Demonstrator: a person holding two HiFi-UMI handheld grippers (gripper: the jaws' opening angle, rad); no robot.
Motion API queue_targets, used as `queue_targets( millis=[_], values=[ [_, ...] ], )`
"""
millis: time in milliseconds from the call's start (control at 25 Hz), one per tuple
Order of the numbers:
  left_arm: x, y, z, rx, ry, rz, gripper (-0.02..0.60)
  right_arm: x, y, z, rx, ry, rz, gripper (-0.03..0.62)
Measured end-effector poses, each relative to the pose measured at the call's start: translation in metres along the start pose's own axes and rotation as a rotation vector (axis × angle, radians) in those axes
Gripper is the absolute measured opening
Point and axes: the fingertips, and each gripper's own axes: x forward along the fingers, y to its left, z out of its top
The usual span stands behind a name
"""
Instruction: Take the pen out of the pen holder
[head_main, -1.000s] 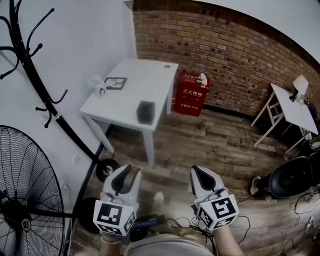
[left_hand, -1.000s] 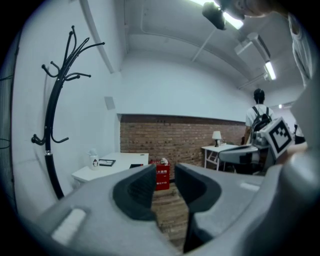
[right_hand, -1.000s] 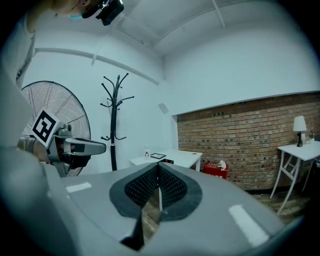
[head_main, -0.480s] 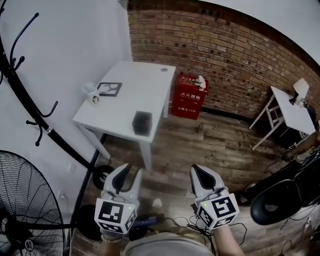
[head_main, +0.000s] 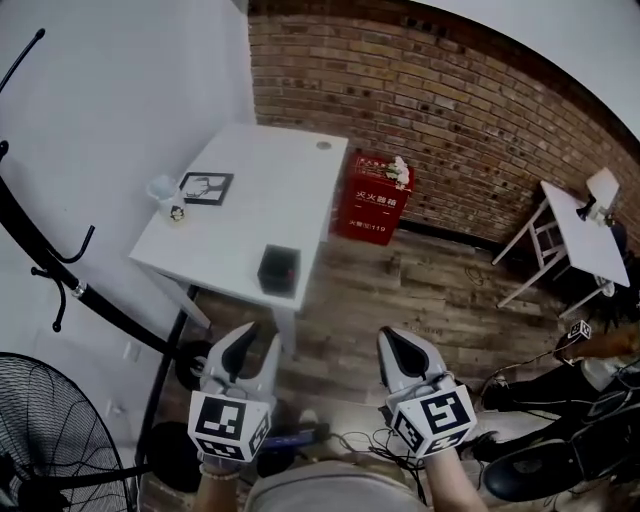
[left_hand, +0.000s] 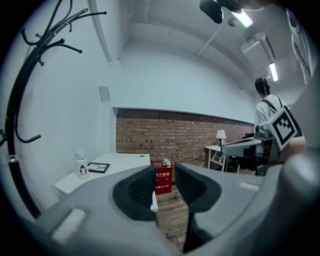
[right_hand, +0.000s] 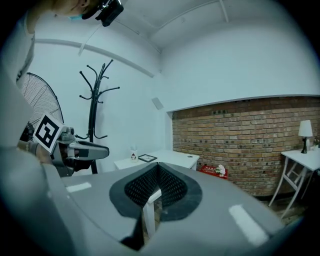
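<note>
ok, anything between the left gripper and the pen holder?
Head view: only the table front edge and bare wood floor lie between the left gripper and the pen holder.

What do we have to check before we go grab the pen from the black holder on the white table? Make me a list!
1. Pen holder in sight: ok. It stands near the front edge of the white table.
2. Pen showing in the holder: cannot tell. It is too dark and small.
3. Left gripper ready to grab: ok. Its jaws are apart and empty.
4. Right gripper ready: not ok. Its jaws are together, with nothing held.
5. Close enough to reach: not ok. Both grippers are held low by the person's body, with floor between them and the table.
6. Room around the holder: ok. The picture frame and small white bottle stand apart from it.
</note>
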Motion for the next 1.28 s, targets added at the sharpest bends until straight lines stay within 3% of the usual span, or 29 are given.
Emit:
queue_targets(
  millis=[480,1280],
  values=[
    [0.056,0.046,-0.006,-0.015,0.027,-0.013,0.106,0.069,-0.015,0.008,-0.009,0.023,0.01,0.003],
    [0.1,0.073,-0.028,-0.007,0.075,-0.013,0.115,0.107,-0.026,-0.005,0.007,0.077,0.029,0.003]
  ],
)
